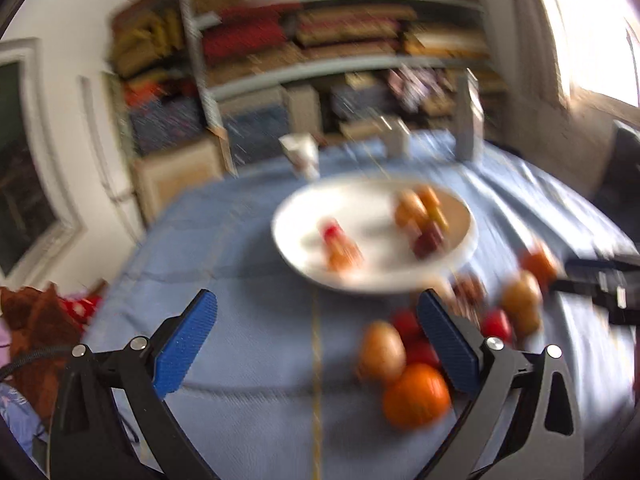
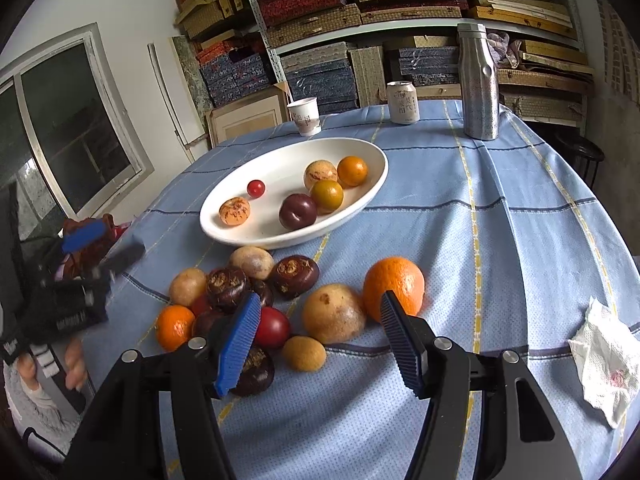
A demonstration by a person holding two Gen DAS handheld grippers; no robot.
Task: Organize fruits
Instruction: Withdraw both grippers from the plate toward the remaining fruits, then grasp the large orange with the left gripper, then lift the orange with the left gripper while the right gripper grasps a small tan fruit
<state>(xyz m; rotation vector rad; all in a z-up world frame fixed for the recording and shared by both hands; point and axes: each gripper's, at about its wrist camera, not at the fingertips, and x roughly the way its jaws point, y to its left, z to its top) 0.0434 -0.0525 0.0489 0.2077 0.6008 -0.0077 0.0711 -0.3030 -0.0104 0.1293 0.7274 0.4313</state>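
Both tongs are standing apart, empty: right gripper [image 2: 320, 336] straddling the tan fruit [image 2: 333, 313] in the loose pile just before the white dish [image 2: 376, 184], left gripper [image 1: 316, 340] hovering, probably waiting; blurred.

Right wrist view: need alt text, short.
Open right tongs hover over loose fruit on a blue tablecloth, a tan round fruit and a large orange just ahead. Behind the pile, a white oval dish holds six fruits. A cup, can and steel flask stand at the far edge.
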